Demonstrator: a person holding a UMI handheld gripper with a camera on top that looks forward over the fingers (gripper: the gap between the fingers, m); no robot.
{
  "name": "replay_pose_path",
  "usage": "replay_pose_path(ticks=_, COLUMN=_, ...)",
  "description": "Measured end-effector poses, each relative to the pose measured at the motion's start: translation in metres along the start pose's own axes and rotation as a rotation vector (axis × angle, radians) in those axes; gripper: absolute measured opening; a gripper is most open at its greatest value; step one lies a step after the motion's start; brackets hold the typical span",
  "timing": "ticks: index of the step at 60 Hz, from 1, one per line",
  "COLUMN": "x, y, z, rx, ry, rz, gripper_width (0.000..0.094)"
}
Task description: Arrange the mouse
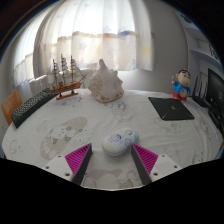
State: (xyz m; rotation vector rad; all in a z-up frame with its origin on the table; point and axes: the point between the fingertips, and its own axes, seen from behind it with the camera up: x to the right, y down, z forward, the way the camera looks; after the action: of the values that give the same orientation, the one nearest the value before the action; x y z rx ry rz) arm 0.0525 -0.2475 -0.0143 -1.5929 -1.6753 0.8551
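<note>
Across the whole middle of the frame, table [60,130]: one pale, marbled top, carrying everything else listed here.
Upper half, curtain [105,35]: one sheer white drape over a bright window, filling the background behind the table.
Right of centre, mouse pad [171,108]: one flat, dark rectangle lying on the table, well apart from the mouse.
Left edge, keyboard [30,108]: one dark keyboard, lying at an angle, only partly seen.
Upper centre, seashell [104,82]: one large, pale, spiky conch standing at the far side of the table.
Upper left, model ship [65,76]: one wooden sailing ship on a stand, just beside the seashell and beyond the keyboard.
Upper right, figurine [181,85]: one small cartoon figure in blue and red, standing beyond the mouse pad.
Lower centre, mouse [120,143]: one only; white, rounded and glossy, with two darker marks on its top. It rests on the table between the fingertips and slightly ahead of them, with a gap at either side.
Bottom of the frame, gripper [112,156]: one, its two fingers spread wide and holding nothing.
Bottom left and right, pads [78,157]: two magenta strips, one on each finger's inner face, neither touching the mouse.
</note>
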Motion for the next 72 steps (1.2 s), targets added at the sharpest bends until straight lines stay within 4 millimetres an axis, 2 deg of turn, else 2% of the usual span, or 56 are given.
replay_pose_path(ticks=3, x=-0.001, y=-0.010, z=0.004, rx=0.034, ry=-0.010, rz=0.005, gripper_width=0.0832)
replay_pose_path(ticks=11, x=0.005, y=-0.011, z=0.018, rx=-0.019, ry=0.018, rz=-0.007, gripper_width=0.0825)
replay_pose_path(ticks=29, x=0.005, y=-0.025, z=0.041, rx=-0.063, ry=0.008, rz=0.011, gripper_width=0.0839)
replay_pose_path(ticks=39, x=0.001, y=-0.031, z=0.052, rx=-0.065, ry=-0.007, rz=0.020, gripper_width=0.0799)
replay_pose_path(ticks=45, x=0.000, y=-0.034, z=0.055, rx=-0.058, ry=-0.020, rz=0.017, gripper_width=0.0671)
replay_pose_path(ticks=47, x=0.001, y=-0.034, z=0.056, rx=-0.057, ry=-0.017, rz=0.007, gripper_width=0.0561)
replay_pose_path(ticks=48, x=0.001, y=-0.035, z=0.057, rx=-0.057, ry=-0.019, rz=0.002, gripper_width=0.0476)
replay_pose_path(ticks=55, x=-0.004, y=-0.040, z=0.054, rx=-0.074, ry=-0.047, rz=-0.021, gripper_width=0.0440)
replay_pose_path(ticks=57, x=-0.006, y=-0.049, z=0.048, rx=-0.069, ry=-0.066, rz=-0.014, gripper_width=0.0437)
replay_pose_path(ticks=60, x=-0.002, y=-0.073, z=0.036, rx=-0.042, ry=-0.075, rz=-0.017, gripper_width=0.0431)
replay_pose_path(ticks=66, x=0.023, y=-0.139, z=0.012, rx=0.051, ry=-0.057, rz=-0.043, gripper_width=0.0423)
replay_pose_path(ticks=69, x=0.045, y=-0.172, z=0.006, rx=0.083, ry=-0.053, rz=-0.037, gripper_width=0.0422)
replay_pose_path(ticks=72, x=0.076, y=-0.202, z=0.006, rx=0.116, ry=-0.027, rz=-0.028, gripper_width=0.0421)
